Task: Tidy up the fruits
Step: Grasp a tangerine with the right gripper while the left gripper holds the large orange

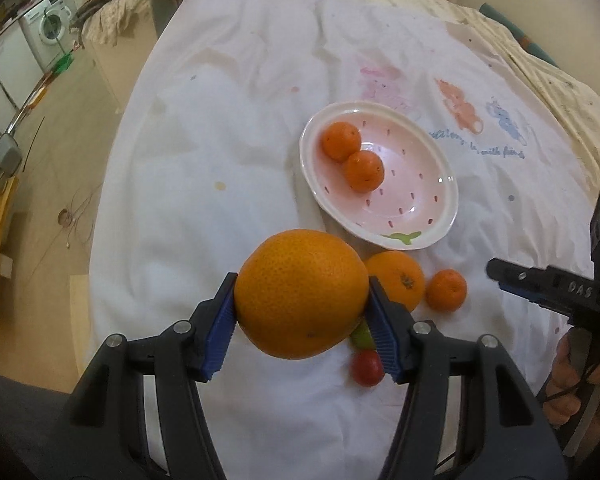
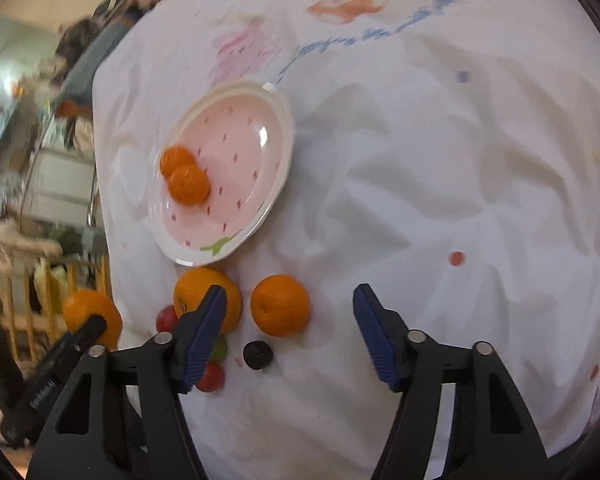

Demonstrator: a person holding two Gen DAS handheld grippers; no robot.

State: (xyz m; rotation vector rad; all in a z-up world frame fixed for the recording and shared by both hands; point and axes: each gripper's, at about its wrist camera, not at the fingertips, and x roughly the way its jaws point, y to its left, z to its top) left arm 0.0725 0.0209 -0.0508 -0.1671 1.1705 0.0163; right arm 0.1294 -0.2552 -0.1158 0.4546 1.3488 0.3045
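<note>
Two mandarins [image 1: 352, 152] in plate [image 1: 439, 232], orange [image 1: 397, 278] just before plate, mandarin [image 1: 446, 290] beside it

Orange fruits [image 1: 300, 294], pink plate [image 1: 409, 184] w/ red dashes, white cloth [image 1: 220, 120], blue-padded black tool [image 1: 301, 322]

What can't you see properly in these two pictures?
- Green fruit: mostly hidden in the left wrist view behind the big orange, and in the right wrist view behind a blue pad; I cannot tell what it is.
- Room beyond the table's left edge: blurred in the right wrist view.
- Blue writing on the cloth: too small in the left wrist view, smeared in the right.
- Person's hand: cut off by the left wrist picture's edge.
</note>
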